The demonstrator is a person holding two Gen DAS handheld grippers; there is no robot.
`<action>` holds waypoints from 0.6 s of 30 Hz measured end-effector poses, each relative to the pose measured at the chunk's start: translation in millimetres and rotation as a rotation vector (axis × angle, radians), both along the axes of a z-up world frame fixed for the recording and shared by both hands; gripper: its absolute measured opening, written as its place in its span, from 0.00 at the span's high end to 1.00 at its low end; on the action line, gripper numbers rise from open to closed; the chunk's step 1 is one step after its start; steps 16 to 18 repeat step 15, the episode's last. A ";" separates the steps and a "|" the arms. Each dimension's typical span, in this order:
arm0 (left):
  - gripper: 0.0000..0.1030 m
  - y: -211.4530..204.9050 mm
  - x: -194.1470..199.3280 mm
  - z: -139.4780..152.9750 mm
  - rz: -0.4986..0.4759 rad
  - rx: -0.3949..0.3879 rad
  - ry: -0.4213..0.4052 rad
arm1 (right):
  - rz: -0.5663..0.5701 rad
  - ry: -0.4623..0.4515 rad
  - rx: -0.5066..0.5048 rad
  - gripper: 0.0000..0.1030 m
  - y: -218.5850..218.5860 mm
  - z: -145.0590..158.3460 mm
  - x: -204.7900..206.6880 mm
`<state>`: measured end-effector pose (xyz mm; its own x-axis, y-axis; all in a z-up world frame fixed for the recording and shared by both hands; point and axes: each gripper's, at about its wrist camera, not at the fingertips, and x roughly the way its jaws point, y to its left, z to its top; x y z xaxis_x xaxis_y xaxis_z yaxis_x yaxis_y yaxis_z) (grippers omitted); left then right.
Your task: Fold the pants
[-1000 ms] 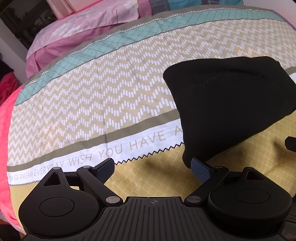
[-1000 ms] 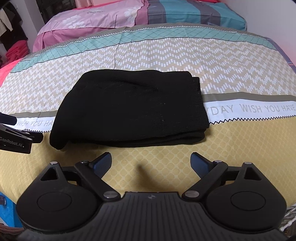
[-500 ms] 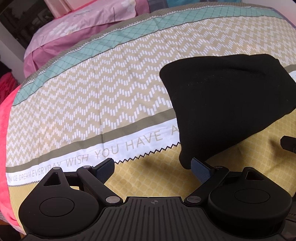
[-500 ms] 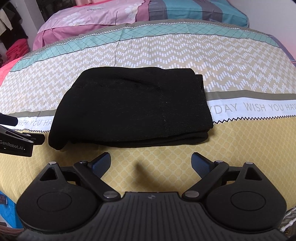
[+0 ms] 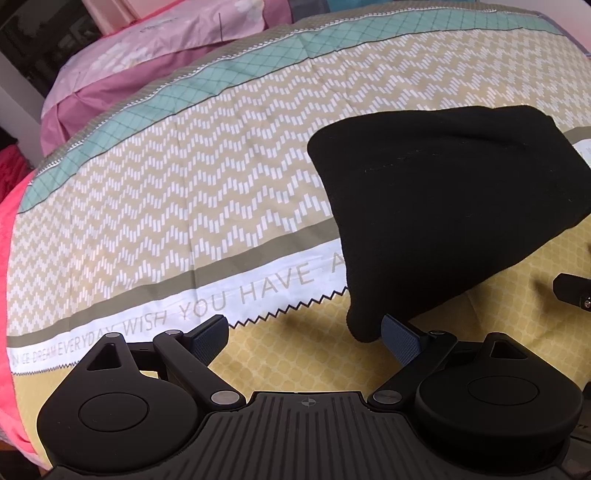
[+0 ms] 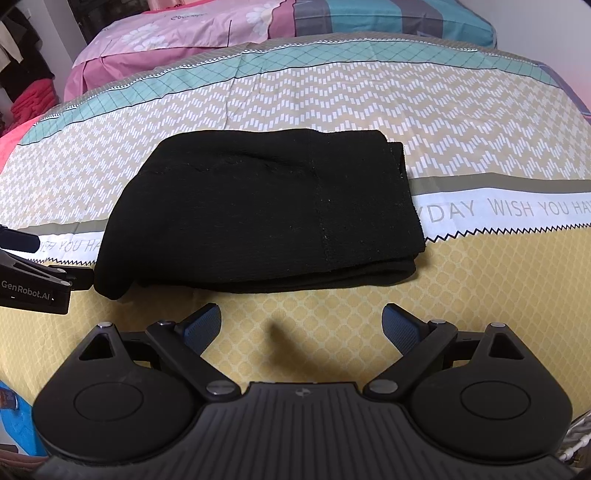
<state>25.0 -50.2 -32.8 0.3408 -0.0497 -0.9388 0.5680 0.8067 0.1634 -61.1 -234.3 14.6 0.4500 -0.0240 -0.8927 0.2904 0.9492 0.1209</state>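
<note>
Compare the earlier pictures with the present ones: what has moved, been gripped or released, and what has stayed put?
Nothing was gripped or released. The left gripper and right gripper stay open and empty, drifting only slightly. The folded black knit pants lie unchanged on the patterned yellow-and-beige bedspread.

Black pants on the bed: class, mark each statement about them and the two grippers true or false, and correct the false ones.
1. The black pants lie folded in a stack of layers on the patterned bedspread. True.
2. The right gripper is clamped on the pants. False: its jaws are open and clear of the fabric, over bare bedspread.
3. The left gripper has its jaws open. True.
4. The pants hide part of the printed lettering on the white band. True.
5. The pants rest on the pink pillow. False: the pillow lies beyond them at the head of the bed, apart from them.
</note>
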 end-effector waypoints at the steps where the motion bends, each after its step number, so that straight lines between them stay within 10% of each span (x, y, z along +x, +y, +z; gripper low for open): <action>1: 0.00 -0.5 0.3 -0.4 0.000 -0.001 0.002 | -0.001 0.000 0.002 0.08 0.1 -0.1 -0.1; 18: 0.00 -1.1 0.8 0.1 0.000 -0.047 0.032 | 0.004 0.012 0.010 0.07 1.0 -4.5 2.7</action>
